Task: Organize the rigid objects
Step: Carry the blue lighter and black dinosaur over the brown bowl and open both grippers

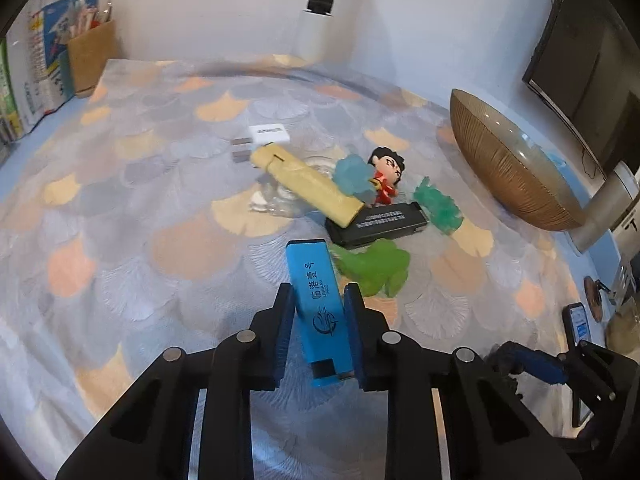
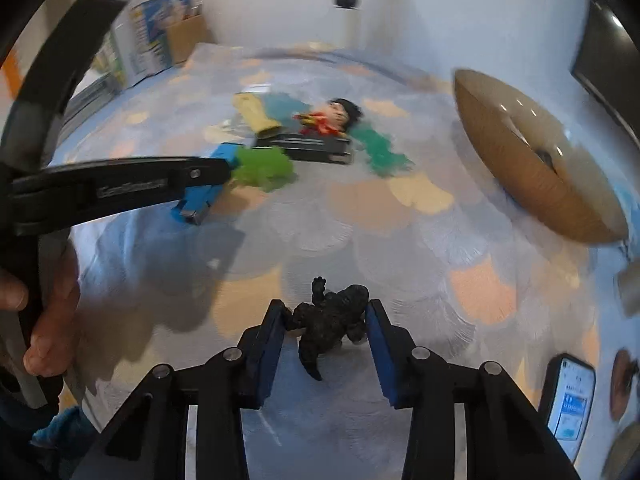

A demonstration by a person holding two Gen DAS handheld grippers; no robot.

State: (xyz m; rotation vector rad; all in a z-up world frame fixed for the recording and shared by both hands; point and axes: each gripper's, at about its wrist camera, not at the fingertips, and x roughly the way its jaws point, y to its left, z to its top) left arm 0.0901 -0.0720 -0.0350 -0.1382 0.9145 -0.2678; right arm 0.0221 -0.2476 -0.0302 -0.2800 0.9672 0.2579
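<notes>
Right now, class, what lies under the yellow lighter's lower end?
The yellow lighter rests its lower end on the black lighter. A clear wrapper shows beneath its middle. Whatever lies directly under the overlap is covered.

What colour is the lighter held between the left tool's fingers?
Bright blue lighter with dark printed characters and a logo, clearest in the left wrist view.

Both fisheye views ride the grippers, looking steeply down and forward over a patterned tablecloth (image 1: 120, 220) from close range. They share the toy pile, the blue lighter (image 1: 320, 304) and the wooden bowl (image 2: 532, 160)
</notes>
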